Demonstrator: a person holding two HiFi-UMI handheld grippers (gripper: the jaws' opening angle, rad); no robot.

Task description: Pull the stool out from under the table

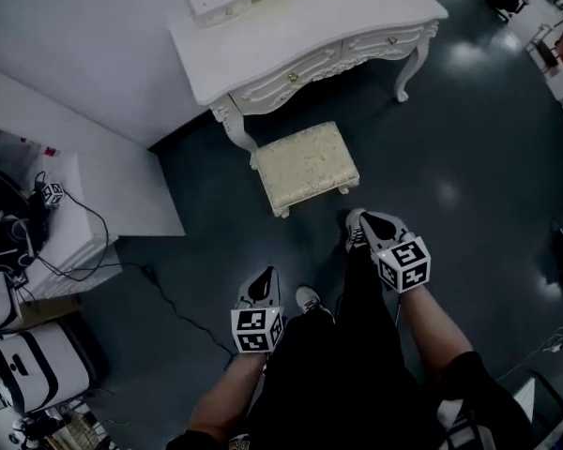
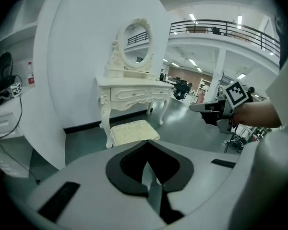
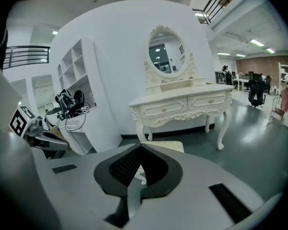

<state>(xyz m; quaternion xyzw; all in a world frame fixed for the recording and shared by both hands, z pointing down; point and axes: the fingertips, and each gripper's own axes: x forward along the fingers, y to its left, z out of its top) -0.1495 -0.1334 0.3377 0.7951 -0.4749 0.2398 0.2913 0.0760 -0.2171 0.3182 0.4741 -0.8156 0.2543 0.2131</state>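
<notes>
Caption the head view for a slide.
Left claw and right claw, shut and empty, face cream stool by white dressing table.

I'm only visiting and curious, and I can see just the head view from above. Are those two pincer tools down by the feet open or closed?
Observer: Closed, both of them. The left gripper shows its jaws together in its own view with nothing between them, and the right gripper shows the same.
Operator: Does anything tall stand on that white table? From above I can't tell.
Observer: Yes. The right gripper view shows an oval mirror in a carved frame, standing upright at the back of the table.
</notes>
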